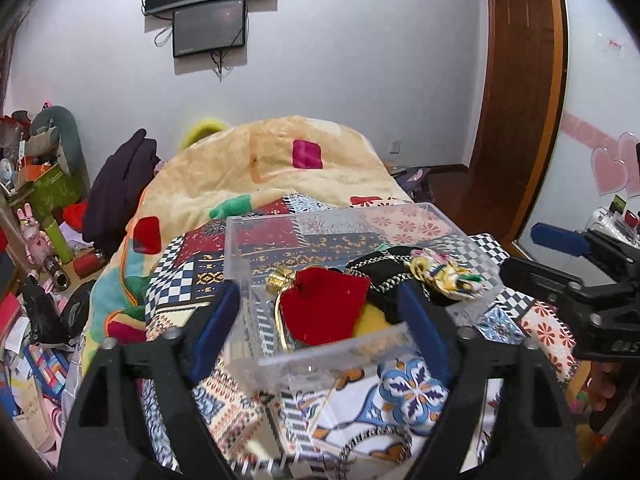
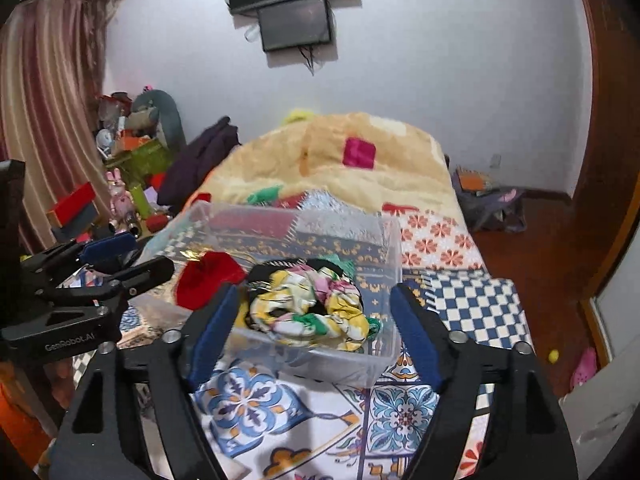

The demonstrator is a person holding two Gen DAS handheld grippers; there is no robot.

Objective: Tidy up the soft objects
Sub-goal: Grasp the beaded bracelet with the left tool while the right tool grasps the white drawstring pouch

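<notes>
A clear plastic box (image 1: pixel 236 248) stands on the patterned bedspread (image 1: pixel 416 392). Inside lie a red velvet pouch (image 1: pixel 324 308) with a gold tie, a black patterned cloth (image 1: pixel 384 276), a yellow piece (image 1: pixel 374 320) and a floral scrunchie (image 1: pixel 448 276). My left gripper (image 1: pixel 320 320) is open and empty, its fingers astride the box's near left part. My right gripper (image 2: pixel 316 320) is open and empty, just before the box's near wall (image 2: pixel 340 368), with the scrunchie (image 2: pixel 308 312) and red pouch (image 2: pixel 208 280) beyond it. The right gripper shows at the left wrist view's right edge (image 1: pixel 560 240).
A beige blanket (image 1: pixel 304 160) is heaped at the far end of the bed. Cluttered boxes, toys and bottles (image 1: pixel 44 208) fill the floor to the left. A wooden door (image 1: pixel 516 92) and floor are to the right. Monitors (image 1: pixel 208 4) hang on the far wall.
</notes>
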